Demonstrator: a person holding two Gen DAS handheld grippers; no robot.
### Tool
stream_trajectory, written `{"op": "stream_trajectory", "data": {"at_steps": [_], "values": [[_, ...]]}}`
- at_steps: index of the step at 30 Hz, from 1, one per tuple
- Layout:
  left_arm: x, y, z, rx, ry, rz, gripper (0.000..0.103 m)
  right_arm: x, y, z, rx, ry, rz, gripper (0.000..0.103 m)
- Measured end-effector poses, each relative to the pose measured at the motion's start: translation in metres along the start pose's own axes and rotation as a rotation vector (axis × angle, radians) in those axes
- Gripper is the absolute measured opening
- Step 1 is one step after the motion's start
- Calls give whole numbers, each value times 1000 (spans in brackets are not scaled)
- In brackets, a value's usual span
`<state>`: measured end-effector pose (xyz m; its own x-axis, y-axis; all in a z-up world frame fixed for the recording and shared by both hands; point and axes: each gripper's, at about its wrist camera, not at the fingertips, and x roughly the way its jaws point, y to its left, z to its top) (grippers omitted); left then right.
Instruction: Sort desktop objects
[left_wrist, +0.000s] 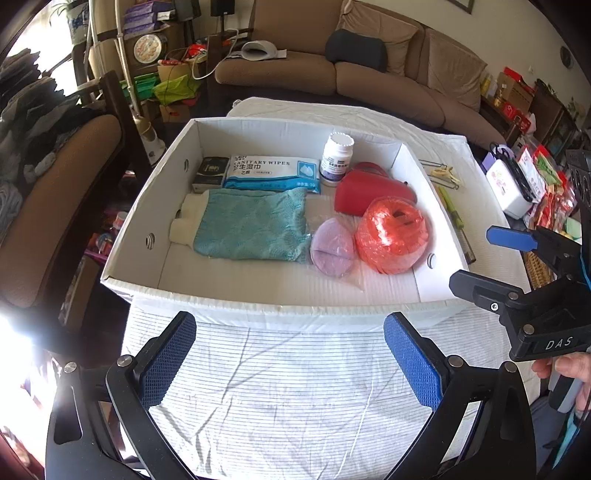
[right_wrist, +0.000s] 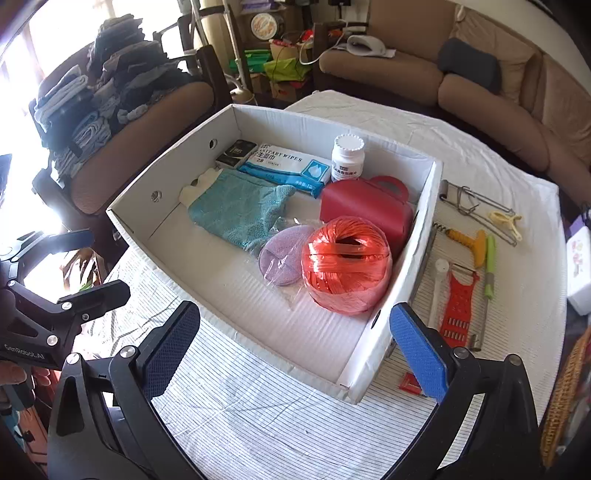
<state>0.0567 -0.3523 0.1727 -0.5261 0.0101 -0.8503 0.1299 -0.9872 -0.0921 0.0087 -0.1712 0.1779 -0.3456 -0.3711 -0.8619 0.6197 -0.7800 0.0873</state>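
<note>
Pack reads "SANITARY WIPES"; bottle label seems illegible.

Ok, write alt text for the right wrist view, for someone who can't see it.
A white cardboard box on a striped cloth holds an orange ball of plastic twine, a teal knitted cloth, a red case, a wipes pack and a white pill bottle. The open right gripper frames it; kitchen tools lie beside the box.
</note>
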Motion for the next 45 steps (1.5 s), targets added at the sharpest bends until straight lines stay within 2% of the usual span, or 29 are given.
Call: {"op": "stream_trajectory", "data": {"at_steps": [8, 14, 21, 32, 38, 45], "values": [[-19, -31, -26, 16, -10, 12, 103, -30, -5, -28, 0, -29, -25, 103], [-32, -65, -37, 37, -45, -17, 103, -58, -29, -58, 18, -50, -40, 103], [-23, -124, -43, 101, -46, -45, 103, -84, -84, -97, 79, -57, -91, 103], [-2, -233, -41, 201, -45, -95, 103, -107, -184, -154, 244, -72, -164, 103], [18, -275, -37, 211, -38, -120, 103, -114, -227, -177, 300, -73, -209, 103], [53, -304, -41, 206, -45, -96, 103, -104, -264, -199, 349, -89, -264, 103]]}}
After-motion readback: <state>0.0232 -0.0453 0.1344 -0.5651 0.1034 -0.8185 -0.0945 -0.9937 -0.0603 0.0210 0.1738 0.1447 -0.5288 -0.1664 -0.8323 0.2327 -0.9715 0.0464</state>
